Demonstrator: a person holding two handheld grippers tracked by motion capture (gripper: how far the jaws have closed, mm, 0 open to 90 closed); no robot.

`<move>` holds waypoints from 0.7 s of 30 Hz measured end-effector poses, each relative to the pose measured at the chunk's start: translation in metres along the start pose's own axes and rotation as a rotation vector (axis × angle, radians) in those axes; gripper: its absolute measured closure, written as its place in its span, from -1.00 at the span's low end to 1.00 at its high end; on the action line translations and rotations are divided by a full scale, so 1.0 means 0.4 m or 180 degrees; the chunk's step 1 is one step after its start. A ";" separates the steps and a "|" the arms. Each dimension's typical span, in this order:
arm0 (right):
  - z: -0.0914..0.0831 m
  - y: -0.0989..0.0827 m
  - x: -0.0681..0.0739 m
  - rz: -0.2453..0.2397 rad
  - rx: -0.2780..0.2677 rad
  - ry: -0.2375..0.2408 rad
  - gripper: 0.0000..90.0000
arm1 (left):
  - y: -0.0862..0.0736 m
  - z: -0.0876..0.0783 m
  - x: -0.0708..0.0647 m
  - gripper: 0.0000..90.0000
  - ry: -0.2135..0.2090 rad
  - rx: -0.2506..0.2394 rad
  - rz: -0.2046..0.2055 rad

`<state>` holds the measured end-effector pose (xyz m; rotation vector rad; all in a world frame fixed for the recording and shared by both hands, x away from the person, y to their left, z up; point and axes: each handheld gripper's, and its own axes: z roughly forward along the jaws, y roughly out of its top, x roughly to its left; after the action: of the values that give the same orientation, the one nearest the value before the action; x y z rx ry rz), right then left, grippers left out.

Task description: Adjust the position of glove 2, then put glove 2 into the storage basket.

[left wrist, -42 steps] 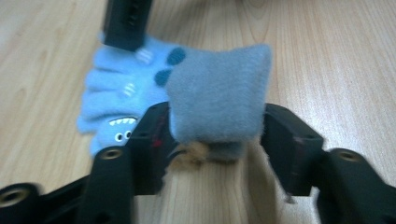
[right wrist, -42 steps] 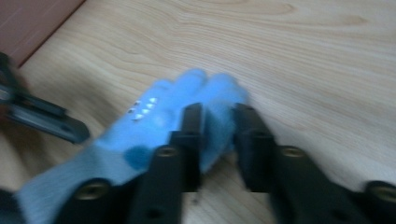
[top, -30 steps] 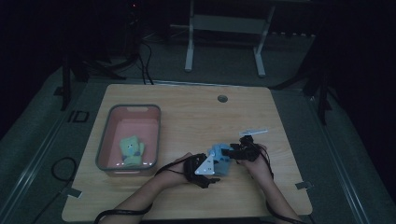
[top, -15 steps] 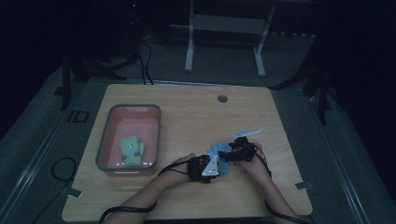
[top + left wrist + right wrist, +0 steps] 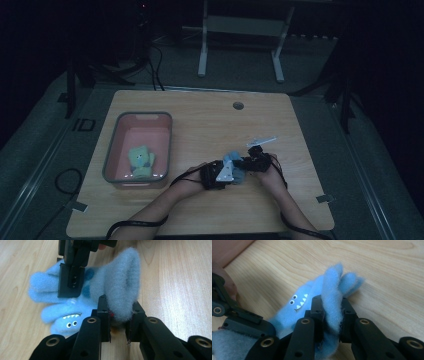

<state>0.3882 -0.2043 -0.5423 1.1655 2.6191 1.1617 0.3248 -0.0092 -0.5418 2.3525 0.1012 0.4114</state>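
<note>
A dim lab or recording studio, by the look of it: one bare wooden table (image 5: 210, 125) on grey carpet, cables (image 5: 150, 60) trailing across the floor, and metal stand legs (image 5: 240, 45) standing behind.

Your two grippers meet over the front middle of the table (image 5: 210, 125), both pinching the blue fleece glove (image 5: 234, 169), so nothing passes between them. Toward the left edge, the pink bin (image 5: 116, 142) holding a green glove (image 5: 141, 161) blocks the way. You have open wood along the back edge, save a small grommet (image 5: 238, 105), and along the right edge.
</note>
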 end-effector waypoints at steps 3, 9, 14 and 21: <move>-0.011 0.013 0.003 0.0010 -0.0076 0.0051 0.73 | 0.008 -0.018 0.006 0.72 0.0007 -0.0005 -0.0021; -0.027 0.042 0.023 -0.0028 -0.0138 0.0099 0.74 | 0.023 -0.054 0.014 0.73 0.0025 0.0045 0.0010; -0.037 0.068 0.038 -0.0069 -0.0158 0.0137 0.74 | 0.031 -0.086 0.025 0.73 0.0040 0.0081 -0.0001; -0.041 0.105 0.063 -0.0109 -0.0184 0.0207 0.74 | 0.037 -0.131 0.033 0.73 0.0103 0.0149 0.0005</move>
<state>0.3910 -0.1797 -0.4972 1.0865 2.6217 1.2811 0.3197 0.0173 -0.4925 2.3924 0.1257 0.4525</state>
